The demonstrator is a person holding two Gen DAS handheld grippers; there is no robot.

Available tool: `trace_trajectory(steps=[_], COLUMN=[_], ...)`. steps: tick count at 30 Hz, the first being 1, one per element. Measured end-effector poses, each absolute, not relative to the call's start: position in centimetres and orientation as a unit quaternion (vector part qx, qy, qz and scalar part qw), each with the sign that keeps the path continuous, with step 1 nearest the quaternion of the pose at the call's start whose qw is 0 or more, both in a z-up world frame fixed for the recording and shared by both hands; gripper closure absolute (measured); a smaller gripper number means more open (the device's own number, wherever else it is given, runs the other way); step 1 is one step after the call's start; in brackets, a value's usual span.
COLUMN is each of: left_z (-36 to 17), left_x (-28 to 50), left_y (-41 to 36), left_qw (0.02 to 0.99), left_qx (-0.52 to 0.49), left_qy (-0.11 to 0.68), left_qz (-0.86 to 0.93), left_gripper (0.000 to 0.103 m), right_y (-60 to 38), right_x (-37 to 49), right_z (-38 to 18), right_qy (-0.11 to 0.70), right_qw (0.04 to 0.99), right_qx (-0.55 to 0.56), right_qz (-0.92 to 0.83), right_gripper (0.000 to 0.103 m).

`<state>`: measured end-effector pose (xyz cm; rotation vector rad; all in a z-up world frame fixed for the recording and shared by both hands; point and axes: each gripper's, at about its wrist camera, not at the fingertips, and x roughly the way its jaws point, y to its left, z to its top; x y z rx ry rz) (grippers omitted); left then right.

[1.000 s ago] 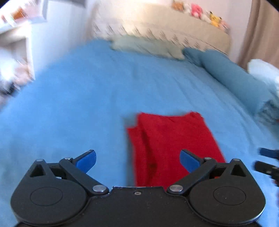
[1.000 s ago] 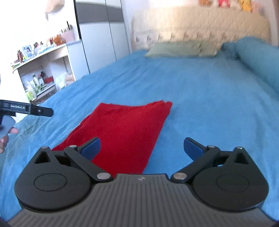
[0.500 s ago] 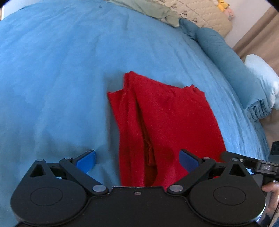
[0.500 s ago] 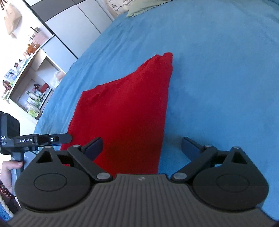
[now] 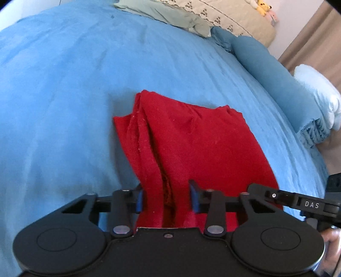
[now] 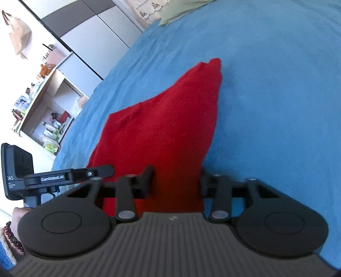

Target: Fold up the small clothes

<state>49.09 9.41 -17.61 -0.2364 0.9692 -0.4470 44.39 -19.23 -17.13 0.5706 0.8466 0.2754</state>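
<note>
Red folded garment (image 5: 191, 149) lies mid-frame on blue bedspread (image 5: 64, 85); left gripper (image 5: 166, 200) and right gripper (image 6: 177, 181), jaws just narrowed, are clamped on its near edge.

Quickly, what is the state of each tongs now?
Left tongs: just closing, gripping the red cloth.
Right tongs: just closing, gripping the same cloth's near edge.

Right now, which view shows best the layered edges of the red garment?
The left wrist view: the red garment shows its stacked folds along one side. The right wrist view shows only a smooth red surface.

garment (image 5: 191, 144) on bed (image 5: 64, 85), pillow (image 5: 170, 15) behind
</note>
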Motion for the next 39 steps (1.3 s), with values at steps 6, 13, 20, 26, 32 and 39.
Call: trace_trajectory(steps=[6,13,20,26,32,39], left_z=[-14.8,-11.0,-9.0,-11.6,-15.9,-17.3], left_x=[47.3,41.7,33.2,26.9,24.7,24.4], left_y=[6.8,3.9,1.0,-0.8,-1.9,-1.5], left_qw=[0.867,0.876,0.878,0.867,0.873,0.881], left_qx=[-0.058,-0.038,-0.048,-0.067,-0.039,-0.046], left_qy=[0.451,0.431,0.417,0.434,0.432,0.418], left_qz=[-0.203,-0.214,-0.231,-0.237,-0.223,-0.214], left_gripper=[0.071,0.072,0.072,0.072,0.071,0.047], right_y=[-17.9,-19.2,-22.7,-24.9,-25.2,-26.9], right_x=[43.4,38.3,29.3,21.3,17.3,16.5], right_z=[-13.9,-8.6,-5.1,-6.3,-12.3,-15.2], right_qy=[0.381,0.361,0.353,0.372,0.382,0.367], right_qw=[0.884,0.895,0.898,0.894,0.896,0.895], right_qx=[0.236,0.214,0.209,0.196,0.17,0.208], right_qz=[0.133,0.152,0.159,0.158,0.15,0.146], right_gripper=[0.065,0.065,0.065,0.065,0.065,0.048])
